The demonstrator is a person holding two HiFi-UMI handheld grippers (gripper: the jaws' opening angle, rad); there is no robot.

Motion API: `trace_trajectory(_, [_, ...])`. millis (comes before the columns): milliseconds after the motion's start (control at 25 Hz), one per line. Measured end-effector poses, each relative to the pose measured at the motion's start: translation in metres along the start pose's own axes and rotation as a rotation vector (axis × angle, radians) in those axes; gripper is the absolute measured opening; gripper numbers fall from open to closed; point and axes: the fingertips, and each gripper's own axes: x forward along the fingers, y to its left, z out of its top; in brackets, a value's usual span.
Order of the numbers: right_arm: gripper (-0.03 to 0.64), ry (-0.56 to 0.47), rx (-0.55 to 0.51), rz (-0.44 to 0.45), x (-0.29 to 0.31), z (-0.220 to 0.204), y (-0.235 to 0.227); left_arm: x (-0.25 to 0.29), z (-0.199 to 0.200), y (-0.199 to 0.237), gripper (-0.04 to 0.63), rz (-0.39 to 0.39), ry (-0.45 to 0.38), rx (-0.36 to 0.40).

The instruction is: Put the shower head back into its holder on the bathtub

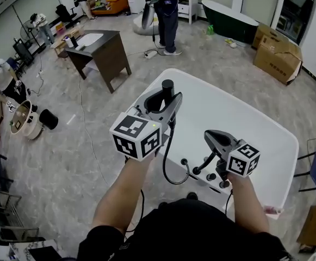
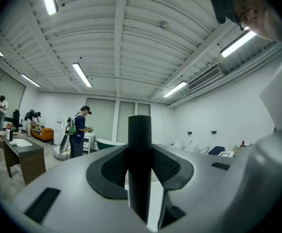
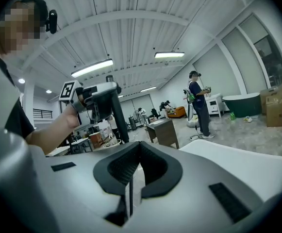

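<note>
Grey left tongs [image 1: 167, 103] are closed partway on the black shower head [image 2: 140, 149], whose handle stands upright between the pads and is gripped firmly. They are held level and well above the white tub [image 1: 239, 113]. The right tongs [image 1: 211, 136] have their pads brought together on nothing. They hang just above the tap fitting [image 1: 216, 179] on the near rim of the tub, tilted slightly down. From the shower head a black hose [image 1: 166, 165] drops, loops low and rises again to that fitting. A dark forked arm there [image 1: 202, 165] looks like the holder, though its shape is too small to read for certain, and it is empty. The shower head is therefore in the air, off its holder and up to the left of it. I judge this to be the carrying step, with the head lifted and the seating not yet begun. The next move calls for bringing the left tongs down and across toward the fitting and turning the handle to match the cradle's angle. The hose loop needs to stay clear of the knobs, and the grip should be let go only once the head sits. The right tongs are close to the holder and may need to draw aside to make room. Farther off, a person [image 1: 166, 15] stands on the floor.
</note>
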Motion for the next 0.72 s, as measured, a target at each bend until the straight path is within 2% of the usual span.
trace_trajectory(320, [0.018, 0.034, 0.0, 0.038, 0.011, -0.008, 0.0, 0.016, 0.038, -0.001, 0.146, -0.026, -0.039, 0.046])
trace_trajectory(720, [0.018, 0.041, 0.003, 0.027, 0.009, -0.003, -0.01, 0.036, 0.087, -0.012, 0.146, -0.069, -0.105, 0.09])
